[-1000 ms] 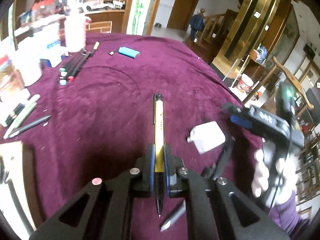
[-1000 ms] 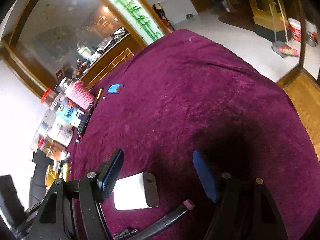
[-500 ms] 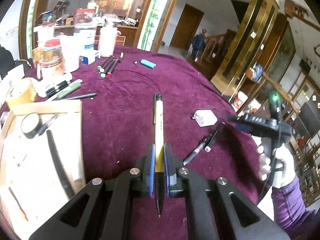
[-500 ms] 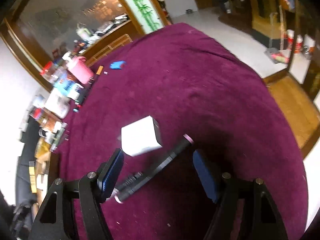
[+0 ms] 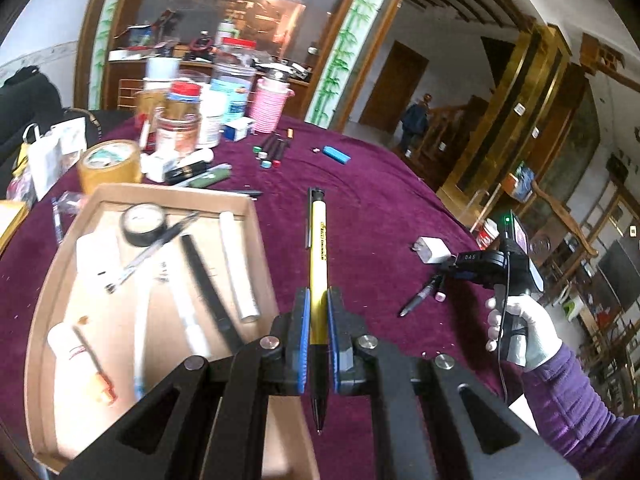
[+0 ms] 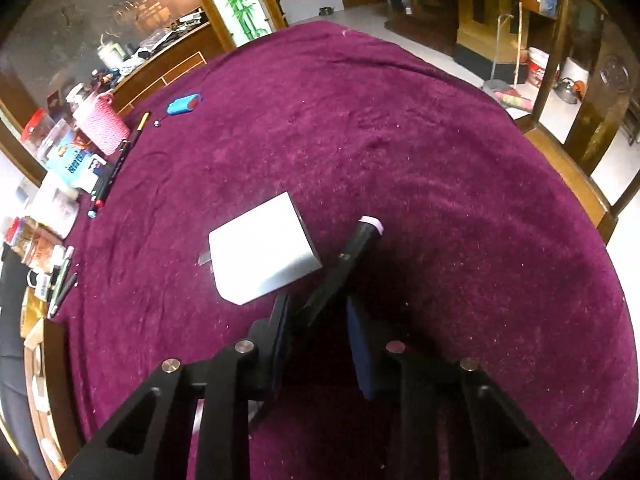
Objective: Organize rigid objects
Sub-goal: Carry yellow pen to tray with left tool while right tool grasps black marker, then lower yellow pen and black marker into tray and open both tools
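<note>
My left gripper (image 5: 318, 296) is shut on a yellow pen (image 5: 318, 240), which sticks out ahead above the purple cloth, just right of a cardboard tray (image 5: 172, 199) holding pens, a tape roll and sticks. My right gripper (image 6: 318, 308) points down at a black marker with a pink cap (image 6: 352, 248) lying on the cloth. Its jaws are closing with the marker slanting between them, and a gap shows at the right pad. A white charger block (image 6: 264, 260) lies just left of the marker. In the left wrist view a gloved hand (image 5: 532, 332) holds the right gripper (image 5: 444, 270) over that marker (image 5: 420, 300).
Jars (image 5: 178, 128), a pink cup (image 5: 270, 104) and a brown tape roll (image 5: 110, 164) crowd the far left. Several markers (image 5: 272, 150) and a blue lighter (image 5: 336, 154) lie beyond. The table's round edge (image 6: 600, 240) drops off on the right.
My left gripper swung left with the yellow pen, bringing the cardboard tray into view. My right gripper moved over the black marker and its jaws narrowed around it.
</note>
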Motion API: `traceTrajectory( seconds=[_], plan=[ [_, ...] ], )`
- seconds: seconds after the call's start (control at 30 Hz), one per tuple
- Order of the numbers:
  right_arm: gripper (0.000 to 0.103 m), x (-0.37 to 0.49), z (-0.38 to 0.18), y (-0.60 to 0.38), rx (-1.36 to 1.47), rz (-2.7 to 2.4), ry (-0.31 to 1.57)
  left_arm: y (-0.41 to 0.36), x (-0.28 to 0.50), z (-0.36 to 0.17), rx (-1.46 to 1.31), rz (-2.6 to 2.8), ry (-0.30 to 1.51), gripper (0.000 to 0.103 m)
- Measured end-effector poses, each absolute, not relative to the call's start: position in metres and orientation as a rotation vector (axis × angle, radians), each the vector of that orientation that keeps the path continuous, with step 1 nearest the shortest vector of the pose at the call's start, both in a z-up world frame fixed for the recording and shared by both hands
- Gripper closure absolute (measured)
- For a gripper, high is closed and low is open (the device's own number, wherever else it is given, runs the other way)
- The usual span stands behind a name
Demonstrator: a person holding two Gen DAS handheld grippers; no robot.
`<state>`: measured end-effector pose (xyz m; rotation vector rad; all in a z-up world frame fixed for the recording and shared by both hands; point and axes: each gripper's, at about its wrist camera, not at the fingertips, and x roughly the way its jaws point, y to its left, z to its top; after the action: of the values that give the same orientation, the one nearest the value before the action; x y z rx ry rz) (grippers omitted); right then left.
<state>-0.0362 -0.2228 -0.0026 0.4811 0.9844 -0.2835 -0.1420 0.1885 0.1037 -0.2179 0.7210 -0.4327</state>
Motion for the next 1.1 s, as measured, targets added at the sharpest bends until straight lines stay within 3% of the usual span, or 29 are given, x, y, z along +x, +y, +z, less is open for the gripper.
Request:
traceTrajectory(
  seconds=[0.3, 0.47, 0.63, 1.1],
  plan=[
    [0.075, -0.032, 0.000, -0.206, 0.321, -0.293, 0.987, 0.231, -0.157, 0.091, -0.251, -0.345, 0.728, 0.095],
    [0.086, -0.049, 0.004, -0.220, 0.458, -0.179, 0.957, 0.251, -0.163, 0.090, -0.260, -0.300, 0.724, 0.095],
    [0.087, -0.074, 0.027, -0.217, 0.523, -0.081, 0.895, 0.263, -0.164, 0.084, -0.270, -0.270, 0.739, 0.095],
    [0.087, -0.094, 0.108, -0.056, 0.444, 0.500, 0.840, 0.268, -0.137, 0.043, -0.291, -0.185, 0.886, 0.095]
  ],
)
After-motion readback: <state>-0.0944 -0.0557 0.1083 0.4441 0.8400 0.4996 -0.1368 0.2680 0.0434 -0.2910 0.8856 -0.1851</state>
